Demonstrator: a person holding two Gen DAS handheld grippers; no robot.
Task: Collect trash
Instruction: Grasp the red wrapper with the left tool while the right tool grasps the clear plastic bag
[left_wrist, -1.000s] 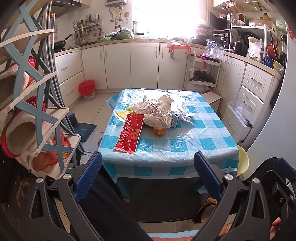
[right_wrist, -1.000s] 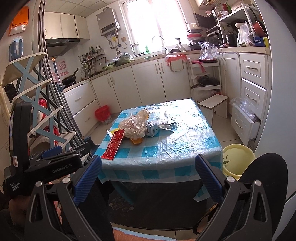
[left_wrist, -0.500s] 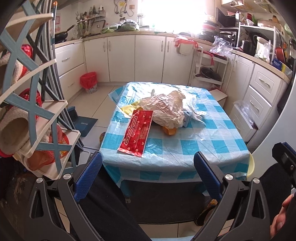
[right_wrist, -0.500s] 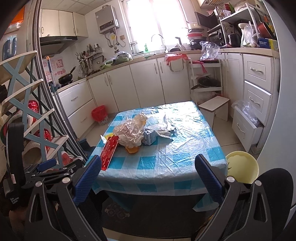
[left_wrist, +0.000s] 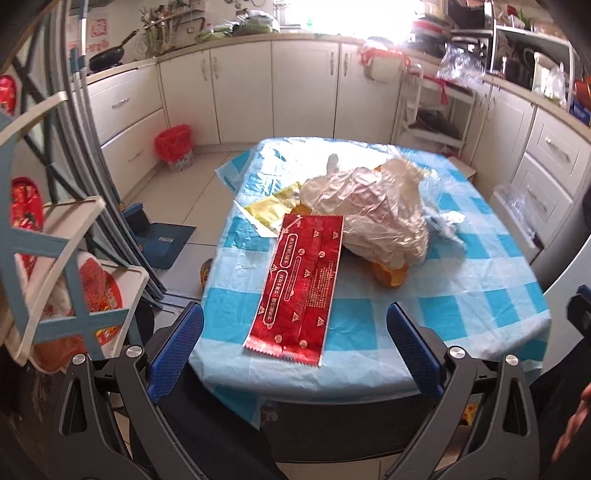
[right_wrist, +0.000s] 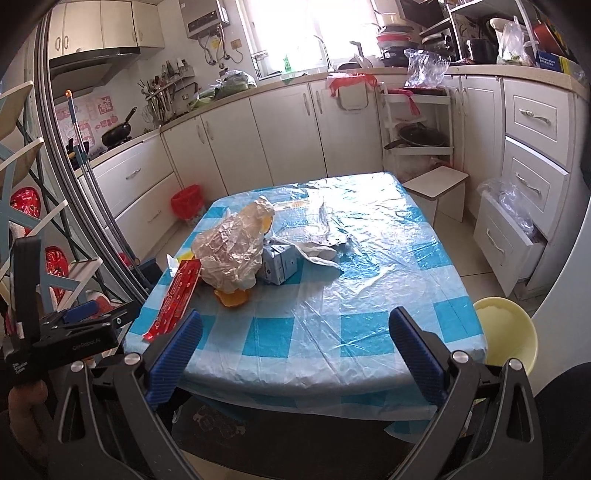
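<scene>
Trash lies on a table with a blue-checked cover (left_wrist: 369, 332) (right_wrist: 332, 314). A long red wrapper (left_wrist: 299, 284) (right_wrist: 175, 295) lies nearest the front left edge. Behind it sit a crumpled clear bag (left_wrist: 373, 214) (right_wrist: 232, 247), a yellow wrapper (left_wrist: 273, 205), orange peel (left_wrist: 389, 275) (right_wrist: 232, 297), a small blue-white carton (right_wrist: 279, 264) and clear plastic film (right_wrist: 314, 225). My left gripper (left_wrist: 295, 347) is open and empty, just short of the red wrapper. My right gripper (right_wrist: 295, 350) is open and empty at the table's front edge.
A red-lined bin (left_wrist: 173, 147) (right_wrist: 188, 205) stands on the floor by the far cabinets. A shoe rack (left_wrist: 55, 258) is at the left. A yellow stool (right_wrist: 506, 332) and open drawers (right_wrist: 517, 229) are at the right. A small white stool (right_wrist: 439, 188) stands behind the table.
Both grippers have moved forward toward the table. The left one has dropped and closed in on the red wrapper. Nothing on the table has moved.
</scene>
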